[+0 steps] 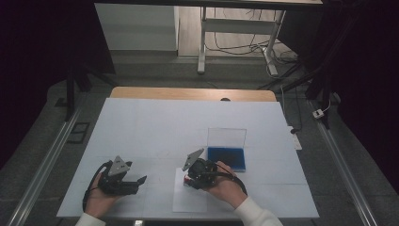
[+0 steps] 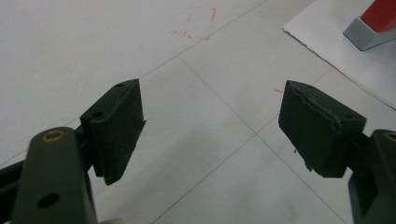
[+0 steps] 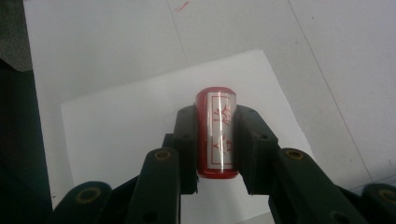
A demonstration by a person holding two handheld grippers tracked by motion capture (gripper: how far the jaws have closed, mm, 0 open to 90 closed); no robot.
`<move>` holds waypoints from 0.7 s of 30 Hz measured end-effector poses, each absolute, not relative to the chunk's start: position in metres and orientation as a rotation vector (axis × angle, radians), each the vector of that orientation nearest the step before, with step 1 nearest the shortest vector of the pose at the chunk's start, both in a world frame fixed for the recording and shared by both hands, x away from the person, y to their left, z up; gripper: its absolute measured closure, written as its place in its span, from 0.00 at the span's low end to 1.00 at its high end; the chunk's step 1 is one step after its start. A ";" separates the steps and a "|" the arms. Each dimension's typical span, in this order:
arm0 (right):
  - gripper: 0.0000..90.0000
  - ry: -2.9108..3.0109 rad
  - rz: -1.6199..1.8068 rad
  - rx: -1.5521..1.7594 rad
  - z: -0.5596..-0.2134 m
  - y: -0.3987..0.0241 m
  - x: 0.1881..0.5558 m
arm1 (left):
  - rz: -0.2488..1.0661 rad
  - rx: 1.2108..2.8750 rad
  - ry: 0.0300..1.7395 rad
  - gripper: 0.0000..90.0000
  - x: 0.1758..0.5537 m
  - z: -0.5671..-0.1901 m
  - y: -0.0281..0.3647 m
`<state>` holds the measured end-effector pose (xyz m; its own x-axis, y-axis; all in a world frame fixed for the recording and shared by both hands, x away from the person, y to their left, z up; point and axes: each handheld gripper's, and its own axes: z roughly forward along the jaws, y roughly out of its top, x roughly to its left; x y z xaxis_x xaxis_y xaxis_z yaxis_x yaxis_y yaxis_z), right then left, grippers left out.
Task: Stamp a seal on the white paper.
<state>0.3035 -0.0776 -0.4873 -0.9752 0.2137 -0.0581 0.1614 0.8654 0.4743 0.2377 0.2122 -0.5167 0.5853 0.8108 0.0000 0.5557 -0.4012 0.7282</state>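
High view: the right gripper (image 1: 194,180) sits over a white paper sheet (image 1: 188,200), with a blue open case (image 1: 227,157) at its two o'clock; the left gripper (image 1: 136,181) rests at nine o'clock. Left gripper view: jaws spread wide over the bare table (image 2: 93,46). Right gripper view: jaws pinch a red stamp (image 3: 216,133) between them, above the sheet.

Lab: bare desks (image 1: 235,26), floor cables (image 1: 244,47)

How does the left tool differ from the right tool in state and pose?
The left tool has its jaws wide apart and holds nothing; the right tool is closed on a red stamp. The left tool is over the bare table; the right tool is over a white paper sheet. Both have black jaws.
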 end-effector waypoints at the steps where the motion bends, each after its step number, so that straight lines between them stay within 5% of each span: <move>1: 0.79 2.931 0.726 0.293 -0.487 -0.078 0.304 | 0.467 2.114 1.081 0.25 0.238 -0.517 0.212; 15: 0.78 2.896 0.789 0.246 -0.482 -0.081 0.299 | 0.465 2.121 1.082 0.25 0.240 -0.518 0.212; 21: 0.78 2.783 0.950 0.313 -0.453 -0.095 0.296 | 0.466 2.114 1.082 0.25 0.240 -0.518 0.213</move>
<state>0.2964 -0.0948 -0.4530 -0.9609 0.2561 -0.1049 0.1385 0.7732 0.6189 0.2399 0.2130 -0.5177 0.5850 0.8110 -0.0007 0.5566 -0.4009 0.7277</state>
